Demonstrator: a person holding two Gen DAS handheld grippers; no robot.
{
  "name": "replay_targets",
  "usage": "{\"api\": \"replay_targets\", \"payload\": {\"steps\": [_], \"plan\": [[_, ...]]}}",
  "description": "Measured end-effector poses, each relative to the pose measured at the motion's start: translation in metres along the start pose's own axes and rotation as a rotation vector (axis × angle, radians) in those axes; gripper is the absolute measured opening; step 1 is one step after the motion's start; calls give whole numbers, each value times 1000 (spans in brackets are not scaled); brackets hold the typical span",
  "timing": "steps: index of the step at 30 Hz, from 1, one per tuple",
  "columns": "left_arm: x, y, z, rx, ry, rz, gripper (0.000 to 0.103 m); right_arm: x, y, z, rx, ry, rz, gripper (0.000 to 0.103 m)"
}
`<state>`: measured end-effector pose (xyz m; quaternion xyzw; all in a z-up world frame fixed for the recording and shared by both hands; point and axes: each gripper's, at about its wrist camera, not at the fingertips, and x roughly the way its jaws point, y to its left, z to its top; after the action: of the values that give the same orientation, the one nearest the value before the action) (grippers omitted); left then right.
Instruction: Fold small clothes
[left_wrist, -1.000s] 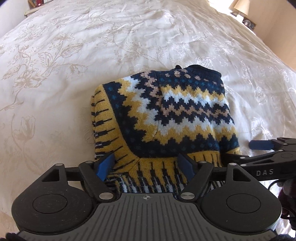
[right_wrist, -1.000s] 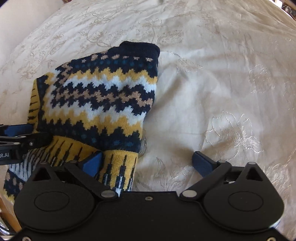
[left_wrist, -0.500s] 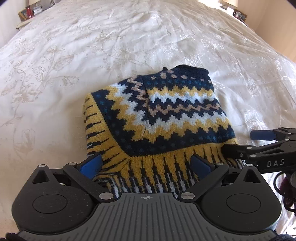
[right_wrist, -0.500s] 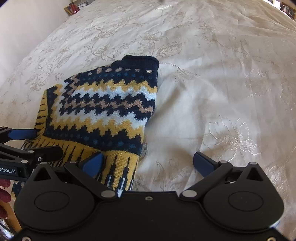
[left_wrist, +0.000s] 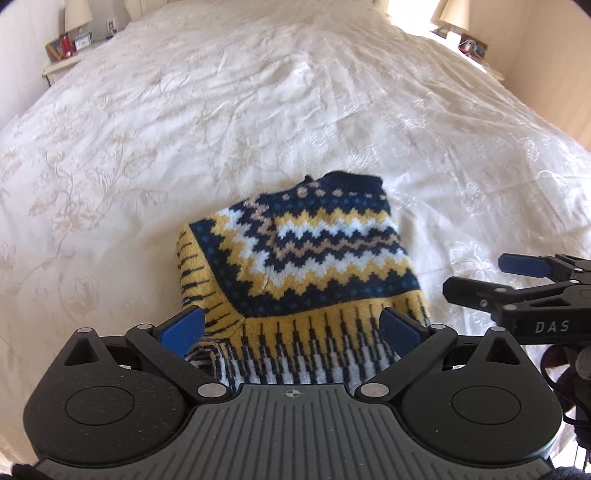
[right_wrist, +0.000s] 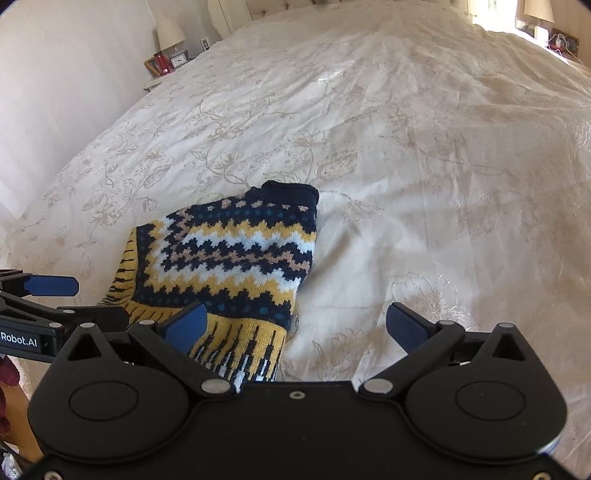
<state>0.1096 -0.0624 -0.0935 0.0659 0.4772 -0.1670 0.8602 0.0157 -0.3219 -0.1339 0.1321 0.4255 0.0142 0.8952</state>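
Observation:
A small knitted sweater (left_wrist: 314, 254) in navy, yellow, white and tan zigzags lies folded on the cream bedspread (left_wrist: 184, 129); the right wrist view shows the sweater (right_wrist: 236, 258) left of centre. My left gripper (left_wrist: 291, 326) hangs open above its near striped hem, blue pads clear of the knit. My right gripper (right_wrist: 295, 323) is open too, over the sweater's right hem corner and bare bedspread (right_wrist: 424, 166). Each gripper shows in the other's view: the right gripper (left_wrist: 524, 280) at the right edge, the left gripper (right_wrist: 40, 299) at the left edge.
The embroidered bedspread stretches far beyond the sweater. A bedside table with a lamp (left_wrist: 77, 14) and small items (left_wrist: 68, 44) stands at the far left, another lamp (left_wrist: 454, 14) at the far right. A wall (right_wrist: 74, 55) runs along the bed's left side.
Both grippers have lifted and drawn back from the sweater, so more of the bed shows. The left gripper's jaws opened wider and let the hem go; the sweater lies still.

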Motion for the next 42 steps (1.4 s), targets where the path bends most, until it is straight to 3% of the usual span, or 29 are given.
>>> {"api": "replay_targets", "payload": {"steps": [5, 13, 16, 18, 24, 29, 35, 42], "plan": [[-22, -8, 6, -3, -59, 24, 101, -14, 6, -2, -15, -21, 19, 102], [-44, -8, 7, -80, -55, 126, 100, -39, 18, -14, -45, -53, 67, 102], [-53, -8, 2, -96, -45, 148, 91, -53, 23, -19, -37, -64, 68, 102], [-60, -8, -2, -109, -32, 152, 91, -64, 27, -21, -36, -84, 65, 102], [-86, -6, -22, -141, -27, 165, 91, -99, 47, -27, -36, -146, -24, 102], [-103, -4, -40, -169, -16, 191, 91, -115, 54, -29, 27, -104, -86, 102], [-120, -5, -60, -171, -6, 237, 91, -130, 61, -39, 52, -78, -86, 102], [-133, -1, -77, -176, -11, 222, 91, -143, 77, -53, 51, -74, -96, 102]]}}
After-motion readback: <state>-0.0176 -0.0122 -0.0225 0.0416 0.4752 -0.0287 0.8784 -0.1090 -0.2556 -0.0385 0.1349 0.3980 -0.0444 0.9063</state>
